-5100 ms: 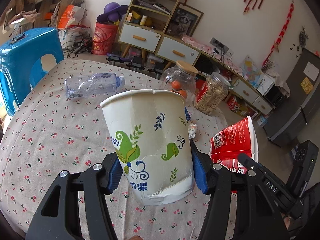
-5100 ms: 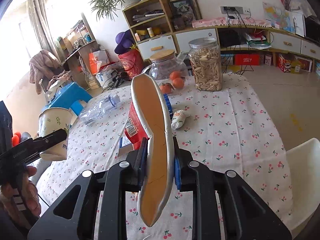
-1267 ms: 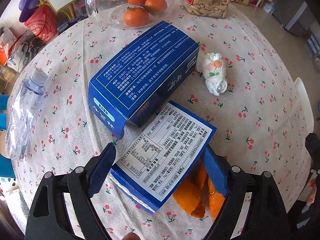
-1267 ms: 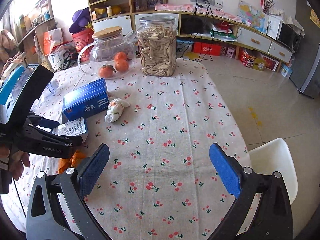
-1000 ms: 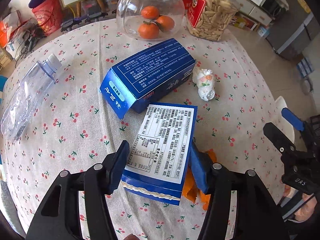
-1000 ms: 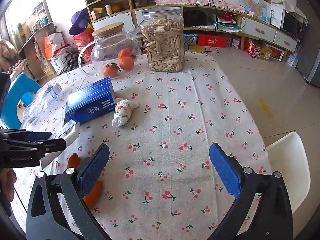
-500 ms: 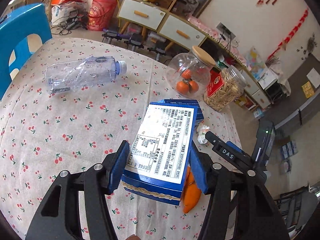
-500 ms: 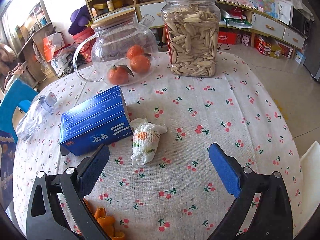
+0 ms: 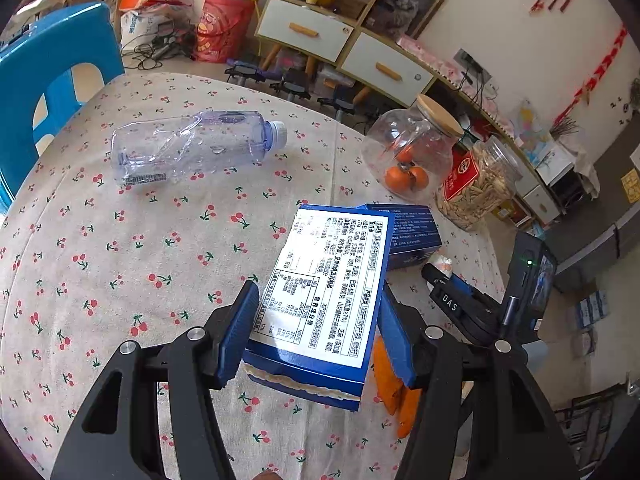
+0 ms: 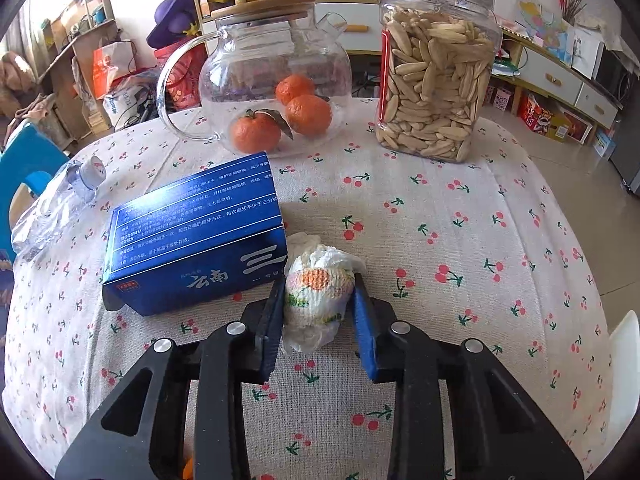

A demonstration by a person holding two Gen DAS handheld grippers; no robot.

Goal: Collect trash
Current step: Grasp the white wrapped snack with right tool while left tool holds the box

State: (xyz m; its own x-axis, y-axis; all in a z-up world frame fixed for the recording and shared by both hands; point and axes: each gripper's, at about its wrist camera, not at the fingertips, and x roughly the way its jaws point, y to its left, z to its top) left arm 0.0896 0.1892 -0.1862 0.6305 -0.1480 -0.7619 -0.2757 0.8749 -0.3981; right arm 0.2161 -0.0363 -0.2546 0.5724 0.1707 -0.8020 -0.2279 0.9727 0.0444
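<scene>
My left gripper (image 9: pixel 316 336) is shut on a small blue box with a white label (image 9: pixel 328 292) and holds it above the table. Orange peel (image 9: pixel 394 396) lies on the cloth under its right finger. My right gripper (image 10: pixel 318 312) is shut on a crumpled white wrapper with an orange print (image 10: pixel 318 294) that rests on the table. A larger blue box (image 10: pixel 192 236) lies just left of the wrapper, touching it. An empty crushed plastic bottle (image 9: pixel 192 146) lies on its side at the table's far left; it also shows in the right wrist view (image 10: pixel 52 204).
A glass teapot with three oranges (image 10: pixel 276 96) and a plastic jar of seeds (image 10: pixel 432 68) stand at the table's far side. A blue stool (image 9: pixel 44 68) is beside the table on the left. A white chair (image 10: pixel 624 384) sits at the right edge.
My right gripper moved forward to the wrapper and closed its fingers around it. My left gripper stayed shut on the small box and held it about level above the table.
</scene>
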